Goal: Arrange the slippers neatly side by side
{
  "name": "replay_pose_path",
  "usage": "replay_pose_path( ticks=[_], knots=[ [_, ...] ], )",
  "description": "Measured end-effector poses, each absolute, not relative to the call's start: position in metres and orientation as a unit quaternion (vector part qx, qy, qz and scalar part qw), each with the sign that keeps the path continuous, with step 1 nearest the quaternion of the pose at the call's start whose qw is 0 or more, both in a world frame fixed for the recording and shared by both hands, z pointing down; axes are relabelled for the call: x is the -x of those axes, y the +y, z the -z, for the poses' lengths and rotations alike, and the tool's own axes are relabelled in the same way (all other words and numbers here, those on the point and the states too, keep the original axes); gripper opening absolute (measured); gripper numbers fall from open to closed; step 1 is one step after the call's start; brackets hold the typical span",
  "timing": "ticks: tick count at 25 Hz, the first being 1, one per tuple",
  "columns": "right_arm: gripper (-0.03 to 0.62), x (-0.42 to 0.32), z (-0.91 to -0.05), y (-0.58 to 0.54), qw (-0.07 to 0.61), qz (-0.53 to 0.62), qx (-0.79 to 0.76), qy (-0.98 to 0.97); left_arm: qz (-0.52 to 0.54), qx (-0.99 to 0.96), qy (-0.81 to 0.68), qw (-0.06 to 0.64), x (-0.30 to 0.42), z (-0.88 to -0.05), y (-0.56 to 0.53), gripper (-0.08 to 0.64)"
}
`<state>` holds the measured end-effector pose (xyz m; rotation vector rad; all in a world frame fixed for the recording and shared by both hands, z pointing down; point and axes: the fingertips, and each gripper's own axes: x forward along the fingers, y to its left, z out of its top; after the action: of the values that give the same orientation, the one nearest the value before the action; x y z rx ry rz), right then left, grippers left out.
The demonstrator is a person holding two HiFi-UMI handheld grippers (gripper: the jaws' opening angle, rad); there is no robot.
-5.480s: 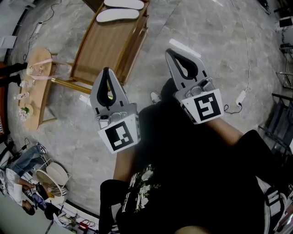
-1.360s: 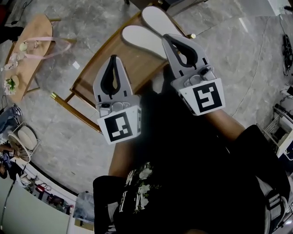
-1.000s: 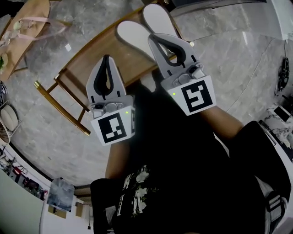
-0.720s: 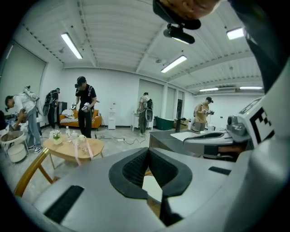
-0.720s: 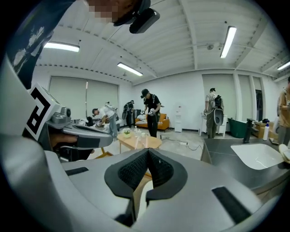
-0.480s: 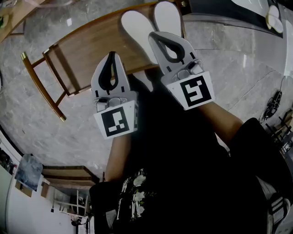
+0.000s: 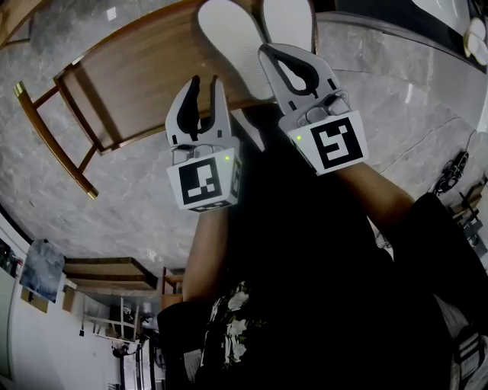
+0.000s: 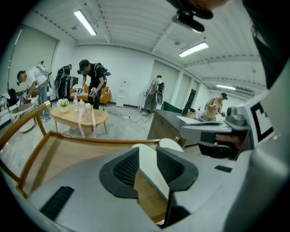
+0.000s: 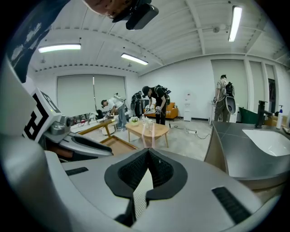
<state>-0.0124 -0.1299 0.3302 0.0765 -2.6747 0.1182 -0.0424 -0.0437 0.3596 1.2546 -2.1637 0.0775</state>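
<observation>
Two white slippers lie on a wooden slatted rack. The left slipper and the right slipper sit close together, toes away from me. My left gripper hovers over the rack's near edge by the left slipper's heel. Its jaws have just been opening and now stand open. In the left gripper view that slipper shows through the gap of the left gripper, and neither pad touches it. My right gripper is shut and empty over the right slipper's heel.
The rack has a raised brass-coloured rail. A small wooden table stands beyond it on the marble floor. A grey counter with a sink is to the right. Several people stand in the background.
Both grippers have sunk toward the slippers on the rack. The left gripper's jaws, shut half a second ago, now stand apart. The right gripper stays shut.
</observation>
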Motion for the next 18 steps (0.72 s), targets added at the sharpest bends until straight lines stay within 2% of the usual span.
replay_pose_path(
  ticks=[2, 4, 12, 18],
  knots=[
    [-0.002, 0.01, -0.337, -0.133, 0.236, -0.036, -0.026, -0.971, -0.024, -0.477, -0.809, 0.343, 0.039, -0.38, -0.048, 0.164],
    [-0.002, 0.008, -0.342, -0.133, 0.241, -0.023, -0.021, -0.97, -0.023, -0.481, -0.795, 0.368, 0.035, -0.399, -0.052, 0.19],
    [-0.002, -0.003, -0.364, -0.136, 0.267, -0.029, -0.018, -0.963, -0.008, -0.455, -0.766, 0.454, 0.028, -0.457, -0.061, 0.223],
    [-0.002, -0.006, -0.384, -0.143, 0.288, -0.043, -0.028, -0.956, -0.027, -0.449, -0.751, 0.483, 0.018, -0.478, -0.069, 0.23]
  ],
)
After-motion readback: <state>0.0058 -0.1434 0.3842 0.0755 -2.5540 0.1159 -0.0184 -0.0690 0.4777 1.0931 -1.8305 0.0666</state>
